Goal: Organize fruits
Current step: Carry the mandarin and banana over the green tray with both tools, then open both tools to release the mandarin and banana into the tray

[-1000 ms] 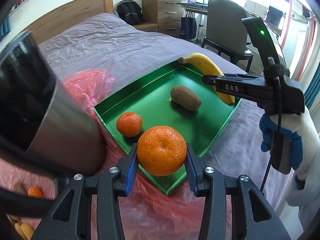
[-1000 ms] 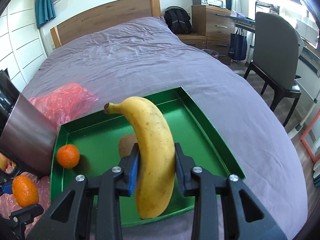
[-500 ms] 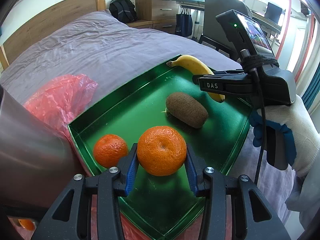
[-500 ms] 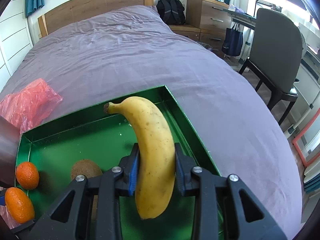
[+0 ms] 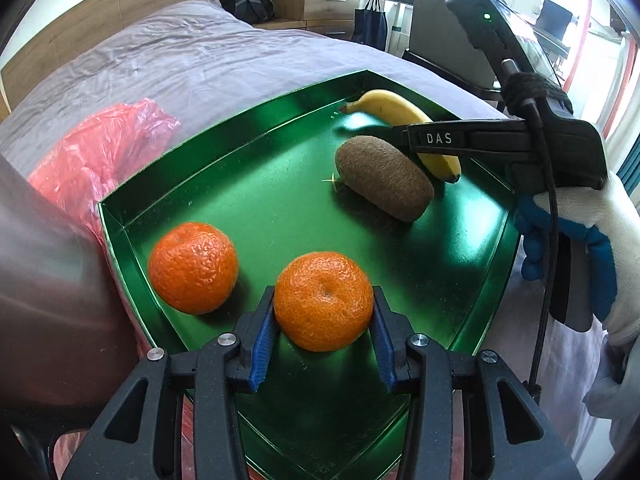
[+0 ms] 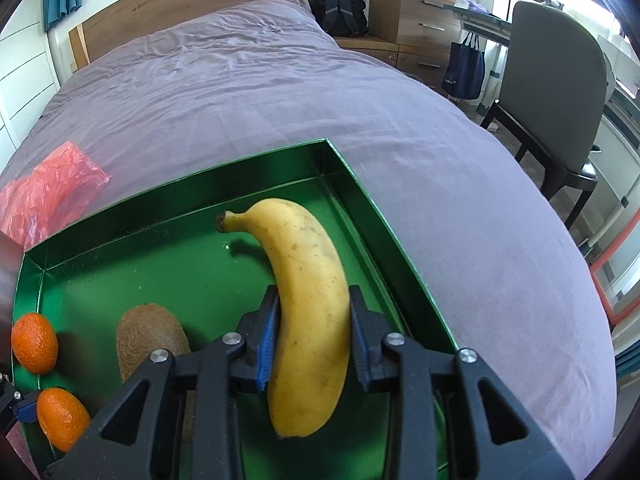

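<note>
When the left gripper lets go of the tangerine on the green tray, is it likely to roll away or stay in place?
The tangerine in the left gripper is round, and the green tray looks smooth and glossy, so it may roll a little. Its raised rim should probably stop it. The second tangerine already sits still there, so a gentle release likely works.

Bright daylight floods in from the windows (image 5: 568, 20) on the right, which are blown out to white. The shiny green tray (image 5: 280, 184) shows glare and soft shadows under the fruit. Fisheye bending curves the bed (image 6: 280, 92) and darkens the corners. A blurred grey shape (image 5: 44, 280) fills the left view's edge.
</note>
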Motion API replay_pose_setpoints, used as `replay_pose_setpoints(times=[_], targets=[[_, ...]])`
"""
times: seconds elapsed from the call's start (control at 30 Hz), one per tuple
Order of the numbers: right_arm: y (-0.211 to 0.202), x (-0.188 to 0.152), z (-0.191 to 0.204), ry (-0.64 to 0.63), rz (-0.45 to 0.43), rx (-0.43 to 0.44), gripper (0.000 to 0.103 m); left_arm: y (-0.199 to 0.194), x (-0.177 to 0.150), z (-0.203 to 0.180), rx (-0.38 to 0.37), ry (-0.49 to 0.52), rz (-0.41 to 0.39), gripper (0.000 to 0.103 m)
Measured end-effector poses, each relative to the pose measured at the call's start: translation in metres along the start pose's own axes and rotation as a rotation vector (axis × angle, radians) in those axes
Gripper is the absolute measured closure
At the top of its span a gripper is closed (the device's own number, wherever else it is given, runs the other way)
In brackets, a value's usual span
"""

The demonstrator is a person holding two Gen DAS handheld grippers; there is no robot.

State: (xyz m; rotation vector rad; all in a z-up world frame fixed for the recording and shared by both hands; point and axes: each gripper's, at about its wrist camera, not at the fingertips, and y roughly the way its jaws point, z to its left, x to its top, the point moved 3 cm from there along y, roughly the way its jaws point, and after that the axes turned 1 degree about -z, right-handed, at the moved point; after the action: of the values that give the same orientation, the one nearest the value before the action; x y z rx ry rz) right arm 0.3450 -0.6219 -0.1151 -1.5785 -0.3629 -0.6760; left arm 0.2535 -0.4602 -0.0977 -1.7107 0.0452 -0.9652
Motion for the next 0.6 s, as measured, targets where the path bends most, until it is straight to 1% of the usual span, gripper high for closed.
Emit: replay_pose_setpoints(times=[0.13,0.6], targets=[[0.002,-0.0009,-0.0009,0.013,-0.001,0.013,0.103,0.0002,-0.0004,-0.0014,0.0,0.004,-0.004,0.064],[0.0022,-0.0022,-0.0026,0.023,0.002,0.007,0.103,-0.0002,-0.0041,-0.0025,0.015,0.011,-0.001,0.064]])
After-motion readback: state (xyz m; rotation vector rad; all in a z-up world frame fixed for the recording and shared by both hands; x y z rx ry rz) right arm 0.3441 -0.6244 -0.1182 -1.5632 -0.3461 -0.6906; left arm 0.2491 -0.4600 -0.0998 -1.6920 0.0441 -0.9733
